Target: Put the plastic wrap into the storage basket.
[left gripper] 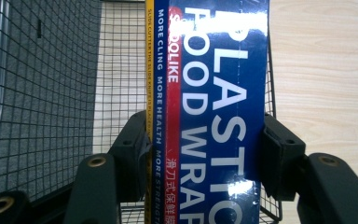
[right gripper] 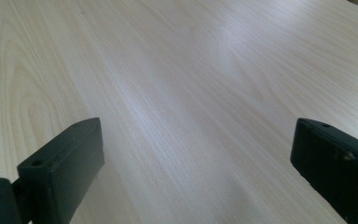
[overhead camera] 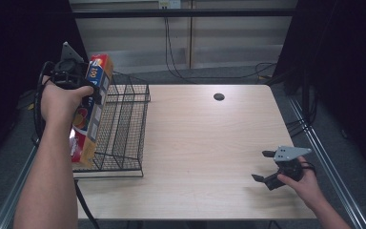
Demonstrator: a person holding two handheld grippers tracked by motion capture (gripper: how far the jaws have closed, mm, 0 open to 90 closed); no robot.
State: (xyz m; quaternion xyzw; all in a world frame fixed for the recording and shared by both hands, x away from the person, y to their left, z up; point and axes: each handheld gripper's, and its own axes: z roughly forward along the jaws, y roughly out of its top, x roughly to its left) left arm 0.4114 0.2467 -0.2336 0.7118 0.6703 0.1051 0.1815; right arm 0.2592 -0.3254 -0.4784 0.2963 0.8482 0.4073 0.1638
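Note:
A long blue, red and yellow plastic wrap box [overhead camera: 91,109] is held up over the left part of a black wire basket [overhead camera: 124,129]. My left gripper [overhead camera: 88,90] is shut on the box near its upper end. In the left gripper view both pads press the sides of the plastic wrap box [left gripper: 214,116], with the wire basket [left gripper: 51,93] below it. My right gripper [overhead camera: 263,166] rests low over the table's front right, its jaws wide apart. In the right gripper view my right gripper [right gripper: 196,172] has nothing but bare wood between its jaws.
The light wooden table [overhead camera: 205,143] has a small dark cable hole [overhead camera: 218,97] near its far edge. The basket stands at the table's left edge. Cables run along the floor behind the table, and metal rails flank both sides.

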